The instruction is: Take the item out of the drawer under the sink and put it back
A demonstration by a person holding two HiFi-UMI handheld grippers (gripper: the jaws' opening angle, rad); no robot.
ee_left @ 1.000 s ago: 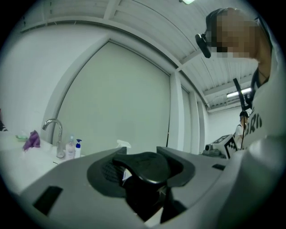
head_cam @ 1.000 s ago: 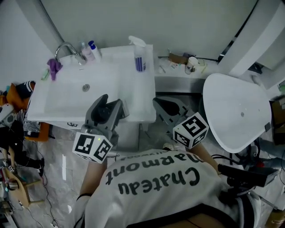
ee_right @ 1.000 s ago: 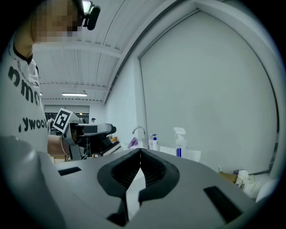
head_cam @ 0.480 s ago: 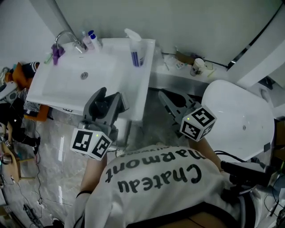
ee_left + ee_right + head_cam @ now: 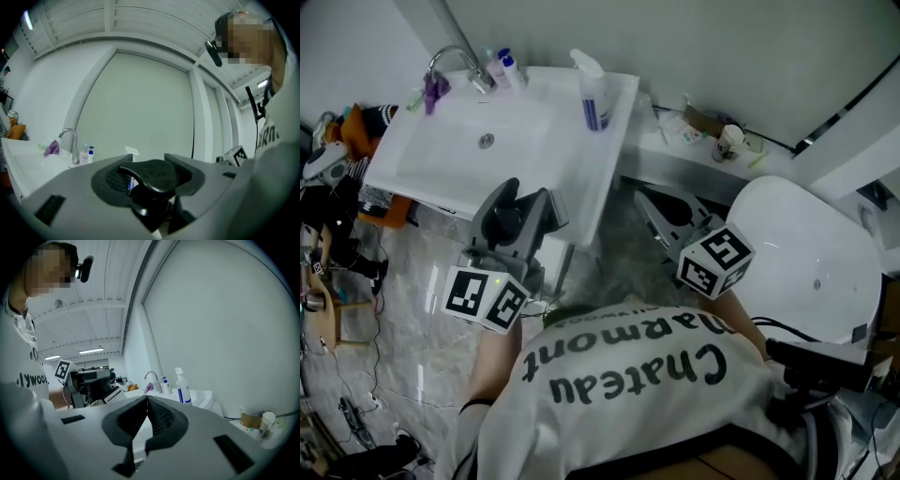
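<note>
My left gripper [image 5: 528, 194] is shut on a black rounded item [image 5: 506, 223] and holds it in front of the white sink [image 5: 441, 155], above the floor. In the left gripper view the black item [image 5: 152, 174] fills the gap between the jaws, and a small white and blue label shows on it. At the right, my right gripper [image 5: 649, 202] is shut with nothing in it; its tips meet in the right gripper view [image 5: 147, 398]. The drawer under the sink is hidden below the basin's edge.
On the sink stand a tap [image 5: 455, 58], small bottles [image 5: 504, 67], a purple cloth [image 5: 436, 86] and a spray bottle [image 5: 595, 94]. A ledge with a paper cup [image 5: 729, 141] runs to the right. A white toilet lid [image 5: 806, 253] is at the right, clutter [image 5: 337, 187] at the left.
The head view has swung, so the sink now lies higher and more tilted in it. Both grippers keep about the same pose, and the left one still holds the black item.
</note>
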